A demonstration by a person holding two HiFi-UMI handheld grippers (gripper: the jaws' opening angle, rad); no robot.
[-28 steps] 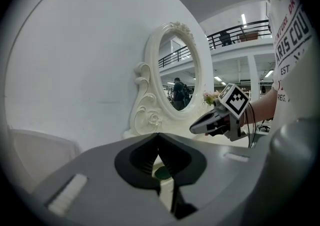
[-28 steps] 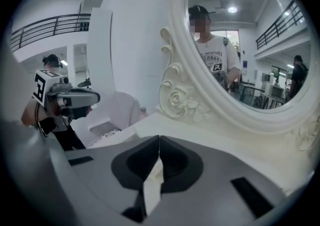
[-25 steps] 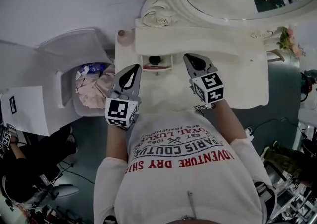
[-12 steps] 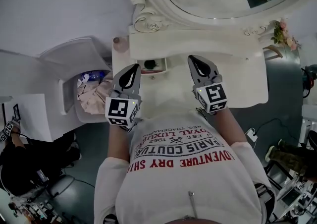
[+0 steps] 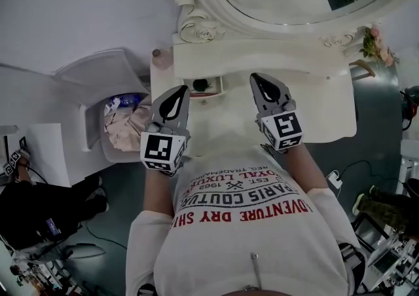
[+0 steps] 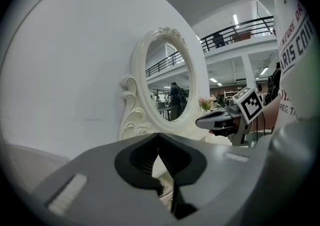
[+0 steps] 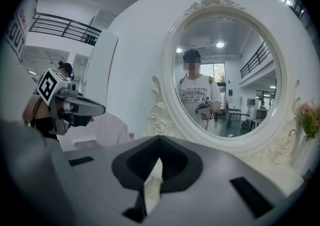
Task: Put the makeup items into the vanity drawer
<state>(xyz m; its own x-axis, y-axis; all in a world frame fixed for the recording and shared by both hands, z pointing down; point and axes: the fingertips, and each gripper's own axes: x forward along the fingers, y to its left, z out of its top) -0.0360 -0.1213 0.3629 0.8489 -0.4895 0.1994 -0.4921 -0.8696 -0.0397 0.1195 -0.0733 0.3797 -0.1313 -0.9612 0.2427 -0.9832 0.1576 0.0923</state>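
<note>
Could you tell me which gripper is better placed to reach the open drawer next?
Left, probably: the left gripper appears nearer the open drawer, while the right gripper is farther off. Both are shut, empty.

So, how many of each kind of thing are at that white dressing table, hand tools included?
Grey handheld grippers, fingers shut: 2 (left gripper, right gripper)
Oval white-framed mirror: 1
Small open white drawer: 1
Round black item in that drawer: 1
Small pinkish jar: 1
Pink flower bunch: 1
Total: 7
</note>
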